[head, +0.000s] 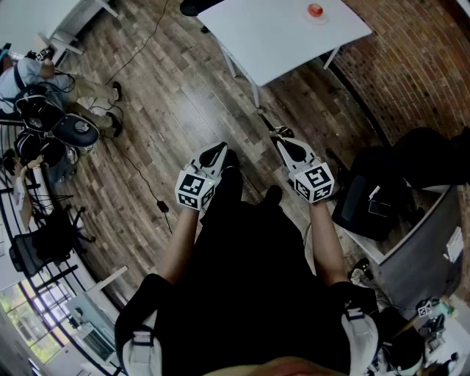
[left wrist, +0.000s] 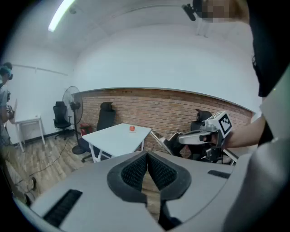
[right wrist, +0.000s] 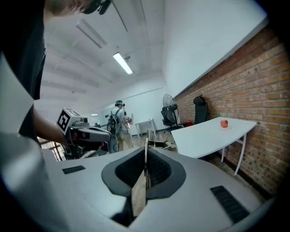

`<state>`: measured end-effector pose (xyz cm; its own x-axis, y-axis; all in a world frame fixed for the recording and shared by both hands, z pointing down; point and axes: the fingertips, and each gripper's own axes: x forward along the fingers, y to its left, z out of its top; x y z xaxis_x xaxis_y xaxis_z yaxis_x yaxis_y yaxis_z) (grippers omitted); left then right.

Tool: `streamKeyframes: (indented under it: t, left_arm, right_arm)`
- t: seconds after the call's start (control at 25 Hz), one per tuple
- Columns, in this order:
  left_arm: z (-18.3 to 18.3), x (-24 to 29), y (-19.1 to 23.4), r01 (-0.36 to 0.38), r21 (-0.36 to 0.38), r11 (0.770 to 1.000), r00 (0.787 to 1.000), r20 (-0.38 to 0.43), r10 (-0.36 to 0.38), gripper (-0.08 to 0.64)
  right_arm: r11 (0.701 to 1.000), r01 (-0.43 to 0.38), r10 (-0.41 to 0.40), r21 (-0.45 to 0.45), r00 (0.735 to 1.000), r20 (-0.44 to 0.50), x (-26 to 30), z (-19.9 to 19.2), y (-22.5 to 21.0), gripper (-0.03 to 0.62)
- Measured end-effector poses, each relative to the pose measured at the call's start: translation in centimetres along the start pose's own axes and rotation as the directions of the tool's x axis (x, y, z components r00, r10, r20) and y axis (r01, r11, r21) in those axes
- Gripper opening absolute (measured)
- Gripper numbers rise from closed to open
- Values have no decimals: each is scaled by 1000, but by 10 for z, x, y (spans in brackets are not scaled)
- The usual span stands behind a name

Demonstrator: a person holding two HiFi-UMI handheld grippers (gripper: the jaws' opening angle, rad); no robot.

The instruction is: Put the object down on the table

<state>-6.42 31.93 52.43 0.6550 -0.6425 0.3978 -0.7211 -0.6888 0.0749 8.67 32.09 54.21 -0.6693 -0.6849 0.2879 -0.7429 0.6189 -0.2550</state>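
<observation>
A small red object (head: 315,10) rests on a pale dish on the white table (head: 286,37), far ahead of me. The left gripper view also has the red object (left wrist: 132,128) on the table (left wrist: 118,137), and the right gripper view has the object (right wrist: 224,123) on the table (right wrist: 206,133). Both grippers hang at waist height above the wooden floor, well short of the table. My left gripper (head: 218,147) (left wrist: 147,155) is shut with nothing between its pads. My right gripper (head: 280,135) (right wrist: 146,156) is likewise shut and empty.
A brick wall (head: 411,66) runs along the right. A black office chair and bags (head: 367,198) stand at my right. Another person (head: 29,73) with gear stands far left beside black chairs. A cable (head: 147,183) trails across the floor. A standing fan (left wrist: 70,97) is by the wall.
</observation>
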Motion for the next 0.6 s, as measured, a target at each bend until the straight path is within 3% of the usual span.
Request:
streamKeyframes:
  t: [0.12, 0.28, 0.6]
  left_arm:
    - [6, -17, -35, 33, 16, 999, 999, 3, -33, 23]
    - [9, -25, -55, 96, 19, 995, 995, 38, -97, 21]
    - [6, -57, -46, 189, 45, 981, 977, 92, -193, 21]
  right_arm:
    - [998, -17, 15, 63, 1000, 19, -27, -13, 13, 0]
    - [999, 26, -26, 22, 1000, 13, -49, -17, 32, 0]
    - [988, 153, -153, -27, 988, -12, -61, -26, 68, 0]
